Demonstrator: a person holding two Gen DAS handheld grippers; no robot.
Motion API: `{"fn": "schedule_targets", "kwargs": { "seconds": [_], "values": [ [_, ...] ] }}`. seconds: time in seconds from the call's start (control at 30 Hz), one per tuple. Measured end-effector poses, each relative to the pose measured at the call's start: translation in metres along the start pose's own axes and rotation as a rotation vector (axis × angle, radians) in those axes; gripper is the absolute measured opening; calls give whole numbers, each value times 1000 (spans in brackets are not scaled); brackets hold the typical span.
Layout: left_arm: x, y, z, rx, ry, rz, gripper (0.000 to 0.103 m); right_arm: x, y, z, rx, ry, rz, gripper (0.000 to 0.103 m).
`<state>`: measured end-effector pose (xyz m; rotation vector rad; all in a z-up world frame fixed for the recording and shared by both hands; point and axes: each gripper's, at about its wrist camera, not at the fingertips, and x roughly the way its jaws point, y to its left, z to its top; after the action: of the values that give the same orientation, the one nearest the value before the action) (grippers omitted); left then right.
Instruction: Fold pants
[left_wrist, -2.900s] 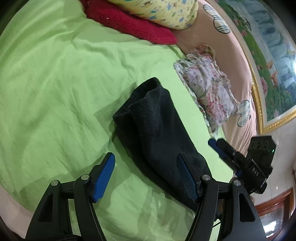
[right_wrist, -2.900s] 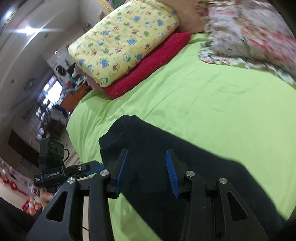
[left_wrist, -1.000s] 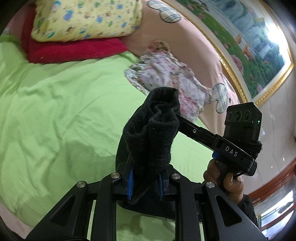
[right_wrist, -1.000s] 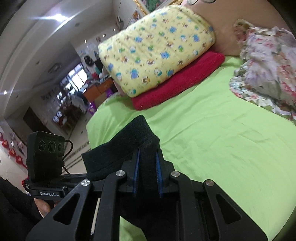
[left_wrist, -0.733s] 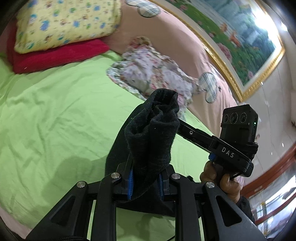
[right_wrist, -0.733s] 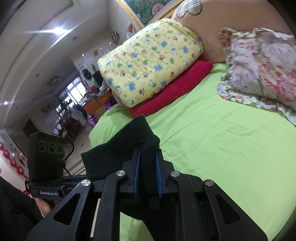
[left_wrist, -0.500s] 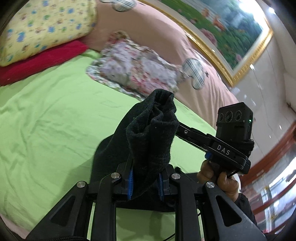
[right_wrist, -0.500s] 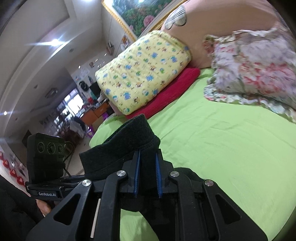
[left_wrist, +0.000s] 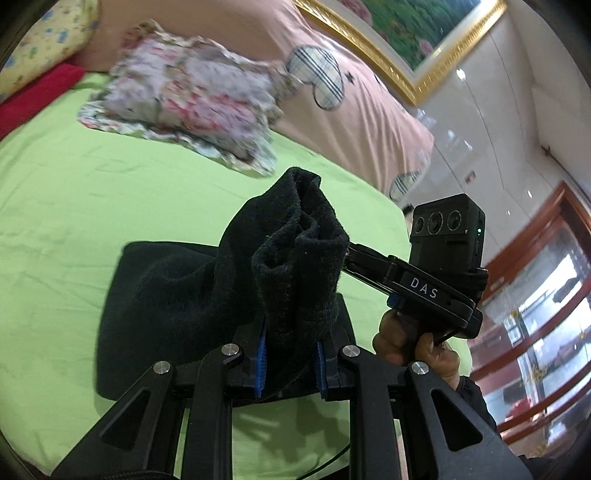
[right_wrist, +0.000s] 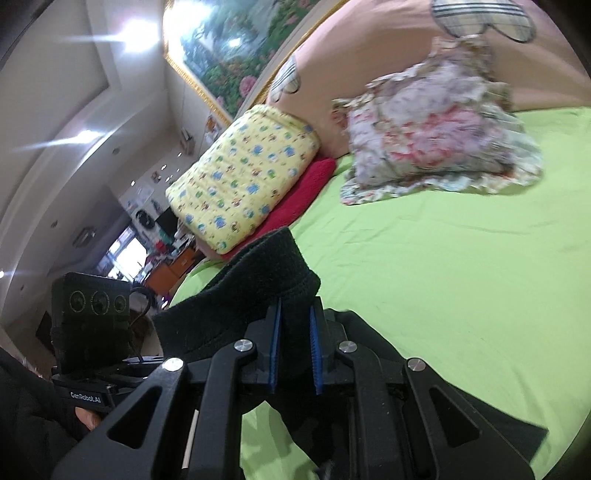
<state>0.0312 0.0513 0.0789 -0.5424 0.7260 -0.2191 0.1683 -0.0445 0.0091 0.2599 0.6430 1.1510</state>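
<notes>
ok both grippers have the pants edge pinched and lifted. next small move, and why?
Probably carry the lifted edge forward over the part lying on the green sheet. Both the left gripper and the right gripper are shut on the black pants, whose held end is bunched above the sheet while the rest lies flat, so the fold isn't laid down yet.

Green-sheeted bed (left_wrist: 92, 192), pink headboard (left_wrist: 351, 107), gilt-framed painting (right_wrist: 225, 48).
</notes>
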Motion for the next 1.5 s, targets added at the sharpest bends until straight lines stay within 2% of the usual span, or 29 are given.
{"fn": "schedule_targets", "kwargs": {
  "seconds": [0.27, 0.6, 0.87, 1.07, 1.23, 1.27, 1.33, 1.4, 1.5],
  "values": [
    [38, -27, -13, 57, 83, -10, 20, -31, -30, -24, 76, -46, -24, 15],
    [73, -48, -17, 105, 145, -17, 20, -59, -56, -42, 132, -82, -57, 15],
    [104, -50, -23, 134, 199, 3, 20, -66, -77, -58, 195, -81, -92, 15],
    [115, -51, -31, 175, 204, 22, 20, -70, -83, -67, 219, -74, -139, 16],
    [120, -50, -35, 182, 218, 8, 29, -83, -77, -72, 220, -96, -220, 18],
    [119, -51, -36, 187, 220, 7, 32, -88, -75, -74, 223, -109, -258, 18],
    [119, -54, -38, 207, 222, -2, 39, -96, -73, -77, 242, -125, -295, 18],
    [117, -57, -39, 221, 220, -24, 57, -106, -71, -82, 270, -154, -309, 18],
    [113, -58, -41, 222, 222, -46, 64, -114, -67, -89, 310, -174, -333, 19]
  ]
}}
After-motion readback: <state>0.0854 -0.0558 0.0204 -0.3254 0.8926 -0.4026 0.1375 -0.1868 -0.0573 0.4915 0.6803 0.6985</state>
